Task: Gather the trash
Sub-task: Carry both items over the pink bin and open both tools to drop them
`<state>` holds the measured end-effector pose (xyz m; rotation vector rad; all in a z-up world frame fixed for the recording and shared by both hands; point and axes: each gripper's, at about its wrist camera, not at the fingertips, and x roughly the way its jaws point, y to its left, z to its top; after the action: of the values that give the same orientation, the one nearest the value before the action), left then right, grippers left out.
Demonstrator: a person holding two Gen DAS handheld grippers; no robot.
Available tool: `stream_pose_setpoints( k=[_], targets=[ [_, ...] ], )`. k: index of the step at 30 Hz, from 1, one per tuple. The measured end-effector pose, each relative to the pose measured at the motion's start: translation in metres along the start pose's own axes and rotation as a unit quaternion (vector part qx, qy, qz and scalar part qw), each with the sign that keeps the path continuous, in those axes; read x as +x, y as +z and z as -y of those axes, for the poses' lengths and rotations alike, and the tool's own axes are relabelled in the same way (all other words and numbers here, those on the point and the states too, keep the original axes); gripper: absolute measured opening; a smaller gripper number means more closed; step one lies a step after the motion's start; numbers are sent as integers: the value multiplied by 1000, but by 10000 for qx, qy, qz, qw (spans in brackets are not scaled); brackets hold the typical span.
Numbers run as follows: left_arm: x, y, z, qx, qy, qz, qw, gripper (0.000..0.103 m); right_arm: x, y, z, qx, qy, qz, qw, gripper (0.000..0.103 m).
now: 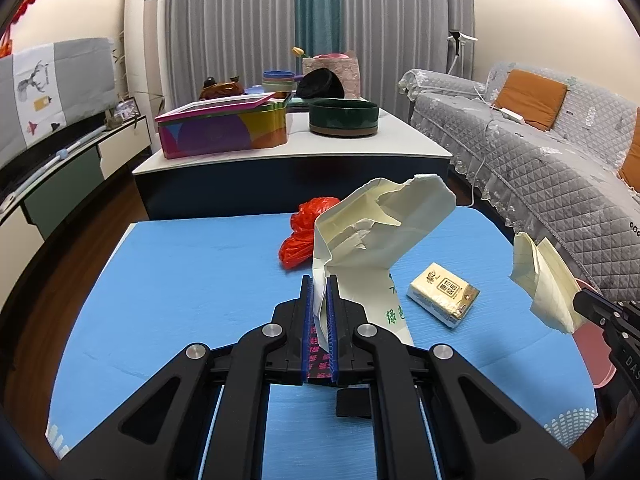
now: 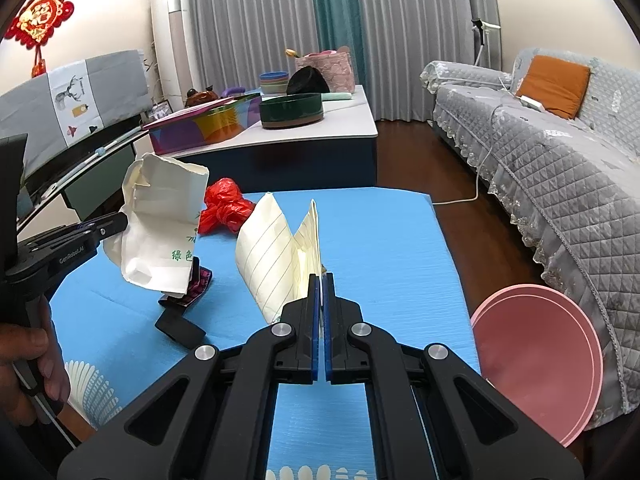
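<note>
My left gripper point(image 1: 319, 284) is shut on a crumpled cream paper bag point(image 1: 380, 224) with green print and holds it above the blue table point(image 1: 180, 280); the bag also shows in the right wrist view point(image 2: 160, 224). My right gripper point(image 2: 321, 280) is shut on a folded sheet of lined paper point(image 2: 272, 256), lifted off the table; the sheet shows at the right of the left wrist view point(image 1: 544, 280). A red plastic bag point(image 1: 302, 236) lies at the table's far side. A tissue pack point(image 1: 442, 294) lies right of the paper bag.
A pink bin point(image 2: 536, 356) stands by the table's right edge. A dark wrapper point(image 2: 196, 286) and a black block point(image 2: 178, 328) lie under the left gripper. Behind is a coffee table point(image 1: 320, 144) with a colourful tin and a green bowl. A grey sofa point(image 2: 560, 152) is at right.
</note>
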<state>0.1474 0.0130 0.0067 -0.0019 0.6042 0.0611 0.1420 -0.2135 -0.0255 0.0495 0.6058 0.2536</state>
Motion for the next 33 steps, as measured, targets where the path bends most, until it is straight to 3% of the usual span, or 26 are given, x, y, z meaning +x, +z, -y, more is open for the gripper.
stream_pose_setpoints(
  k=[33],
  targets=[
    [4,6,67,393,-516,64,9979,7,-26,0,53,474,-443,196,9977,2]
  ],
)
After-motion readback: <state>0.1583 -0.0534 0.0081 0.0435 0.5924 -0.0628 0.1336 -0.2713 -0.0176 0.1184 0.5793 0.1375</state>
